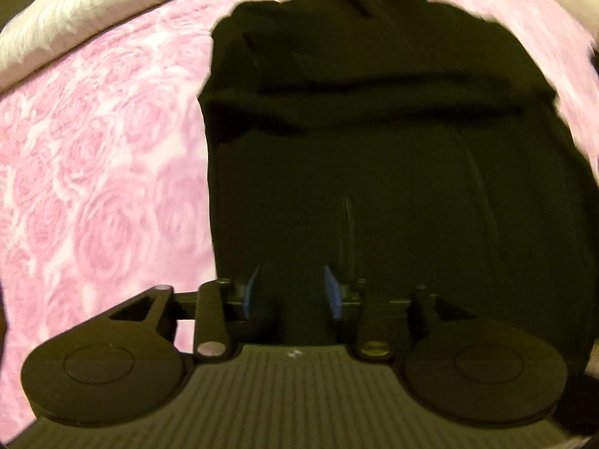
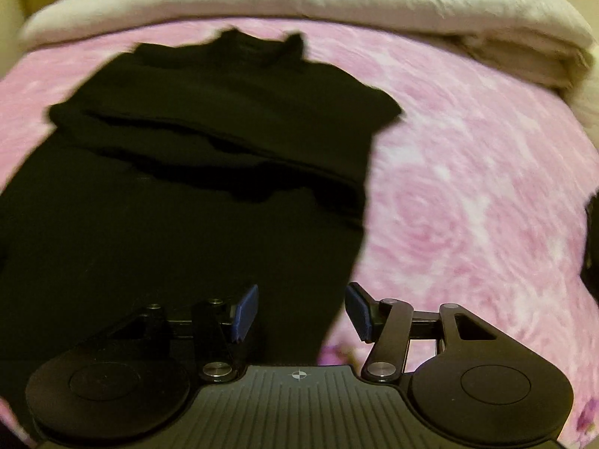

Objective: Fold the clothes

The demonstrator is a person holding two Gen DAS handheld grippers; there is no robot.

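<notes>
A black top [image 1: 374,168] lies flat on the pink rose-patterned bedspread [image 1: 93,168], collar at the far end and sleeves folded across the chest. My left gripper [image 1: 292,293] is open over the near hem, its blue pads [image 1: 250,292] apart with dark cloth between or under them. In the right wrist view the black top [image 2: 187,205] fills the left half. My right gripper [image 2: 301,310] is open at the garment's near right edge, so the left pad is over black cloth and the right pad [image 2: 357,310] over the bedspread [image 2: 468,187].
A folded cream blanket [image 2: 337,0] runs along the far side of the bed and also appears as the cream blanket [image 1: 93,7] at upper left. A dark object [image 2: 591,243] sits at the right edge. Pink bedspread lies on both sides of the top.
</notes>
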